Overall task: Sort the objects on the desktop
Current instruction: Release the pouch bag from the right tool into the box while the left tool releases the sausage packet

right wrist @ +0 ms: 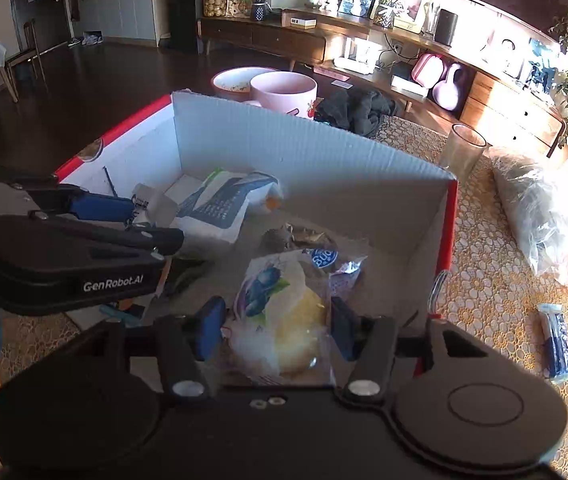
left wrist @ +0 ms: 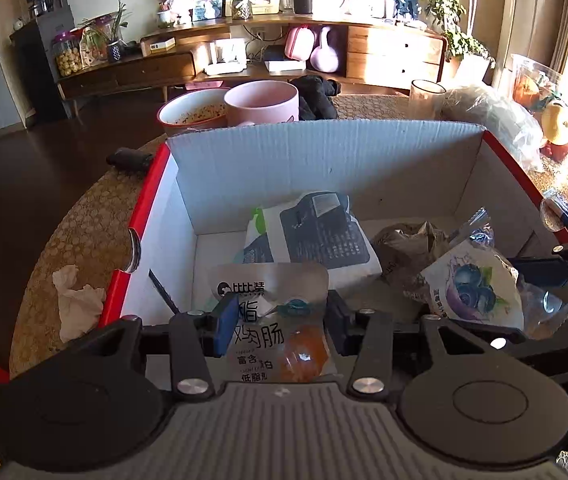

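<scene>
On the lace-patterned tabletop (right wrist: 496, 292) sits the big open cardboard box (left wrist: 324, 156), red outside and white inside, and both grippers are poised over its near edge; inside it, towards the back, lies a white and dark blue pouch (left wrist: 316, 236) with a crumpled brown wrapper (left wrist: 408, 248) just to its right; the left gripper (left wrist: 280, 322) is clamped on a chicken sausage packet (left wrist: 272, 320), blue pads pressing its two sides, packet hanging over the box interior; the right gripper (right wrist: 278, 326) is clamped on a blueberry pastry bag (right wrist: 284, 316), yellowish bun showing through the clear film, also above the box floor; behind the box stand a pink mug (left wrist: 262, 102) and a used bowl (left wrist: 192, 112), touching; a clear glass (right wrist: 464, 154) stands apart at the right; a small blue packet (right wrist: 556, 340) lies on the table outside the box.
</scene>
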A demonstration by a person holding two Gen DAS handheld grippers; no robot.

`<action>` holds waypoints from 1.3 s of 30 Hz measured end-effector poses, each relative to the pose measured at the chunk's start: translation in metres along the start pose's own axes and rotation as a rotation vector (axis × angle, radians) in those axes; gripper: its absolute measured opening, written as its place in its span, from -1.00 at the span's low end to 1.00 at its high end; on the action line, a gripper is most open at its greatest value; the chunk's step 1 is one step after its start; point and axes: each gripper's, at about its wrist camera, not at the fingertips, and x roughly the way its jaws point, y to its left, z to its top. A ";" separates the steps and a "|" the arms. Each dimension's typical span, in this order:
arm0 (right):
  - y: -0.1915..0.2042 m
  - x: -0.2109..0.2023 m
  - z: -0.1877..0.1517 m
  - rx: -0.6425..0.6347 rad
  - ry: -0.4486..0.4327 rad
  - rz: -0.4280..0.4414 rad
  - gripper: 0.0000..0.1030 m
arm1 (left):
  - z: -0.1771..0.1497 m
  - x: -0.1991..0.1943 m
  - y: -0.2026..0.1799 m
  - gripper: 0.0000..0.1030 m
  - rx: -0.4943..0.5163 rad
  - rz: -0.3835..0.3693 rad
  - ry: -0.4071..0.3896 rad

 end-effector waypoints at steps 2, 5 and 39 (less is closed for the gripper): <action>-0.002 -0.001 -0.001 0.013 0.002 0.002 0.11 | -0.001 0.003 0.002 -0.12 -0.010 -0.009 0.021; -0.004 -0.005 -0.002 0.006 0.003 0.009 0.14 | -0.003 0.007 0.005 -0.11 -0.029 -0.020 0.039; -0.044 -0.140 -0.057 0.070 -0.188 0.041 0.67 | -0.022 -0.047 -0.030 0.57 -0.053 -0.036 -0.014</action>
